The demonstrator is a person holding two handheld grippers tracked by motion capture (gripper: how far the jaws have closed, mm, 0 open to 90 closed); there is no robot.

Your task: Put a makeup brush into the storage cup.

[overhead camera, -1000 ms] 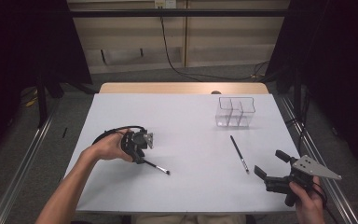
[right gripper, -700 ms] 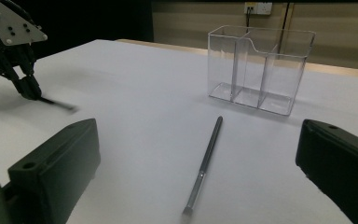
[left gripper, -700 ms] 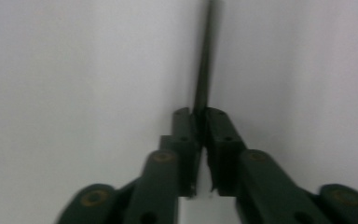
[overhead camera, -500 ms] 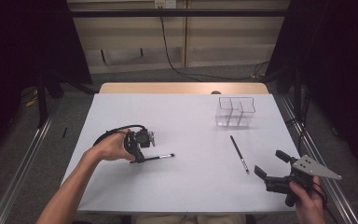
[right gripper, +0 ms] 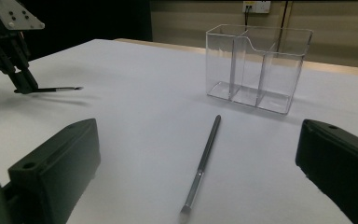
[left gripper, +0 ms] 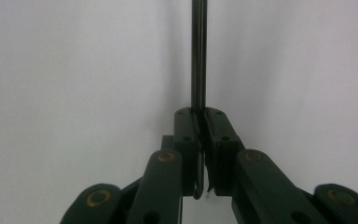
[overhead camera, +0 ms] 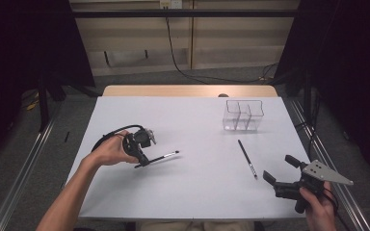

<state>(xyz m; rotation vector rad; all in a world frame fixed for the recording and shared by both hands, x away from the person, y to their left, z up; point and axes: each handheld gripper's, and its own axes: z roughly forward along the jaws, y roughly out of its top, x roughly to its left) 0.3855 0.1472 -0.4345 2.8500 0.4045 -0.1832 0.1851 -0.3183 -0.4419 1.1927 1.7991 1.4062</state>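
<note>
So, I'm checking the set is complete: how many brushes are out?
2: one brush clamped in the left gripper, one brush on the table before the clear organizer.

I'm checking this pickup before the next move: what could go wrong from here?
The left gripper pinches the thin black brush near one end, so the long free end could swing or slip out. The clear plastic three-compartment organizer looks light; a bump could tip it. The right gripper, jaws open, could knock the second black brush.
</note>
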